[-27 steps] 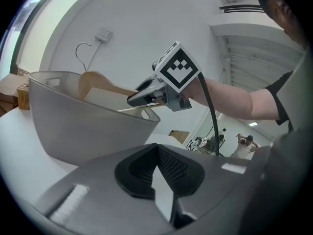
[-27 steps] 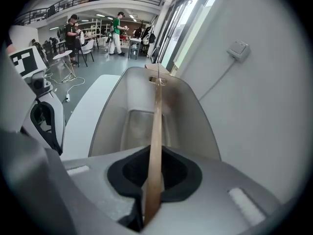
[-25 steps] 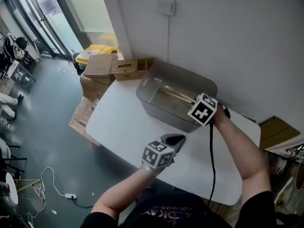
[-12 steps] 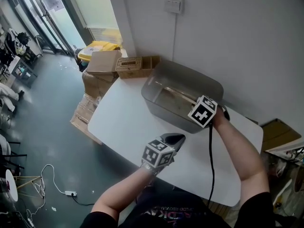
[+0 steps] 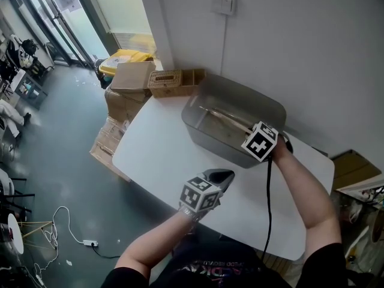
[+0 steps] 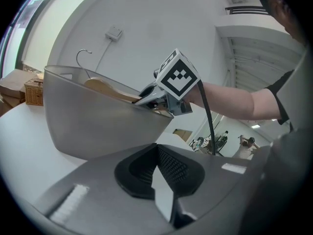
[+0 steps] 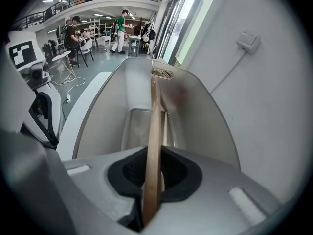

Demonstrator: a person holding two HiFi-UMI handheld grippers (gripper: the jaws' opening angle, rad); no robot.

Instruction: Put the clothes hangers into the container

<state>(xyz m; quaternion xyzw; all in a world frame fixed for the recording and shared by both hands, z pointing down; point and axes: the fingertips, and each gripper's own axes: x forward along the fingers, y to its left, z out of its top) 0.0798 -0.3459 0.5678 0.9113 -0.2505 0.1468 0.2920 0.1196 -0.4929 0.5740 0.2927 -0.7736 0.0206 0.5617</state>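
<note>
While the head view looks down, the grey container (image 5: 239, 89) stands by the white table's (image 5: 157, 155) far edge, with the right gripper (image 5: 245, 132) at its near rim and the left gripper (image 5: 219, 176) toward the near edge. The left gripper view shows its claw pressed together, empty. The right gripper view shows its claw pinching a wooden hanger (image 7: 155, 126) that reaches into the container.

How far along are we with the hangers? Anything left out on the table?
Nearly done, it seems. In hand: the right gripper is shut on a wooden hanger that reaches into the grey container, not yet released. The left gripper is shut and empty. No other hanger shows on the white table. Whether more already lie inside, I cannot tell.
</note>
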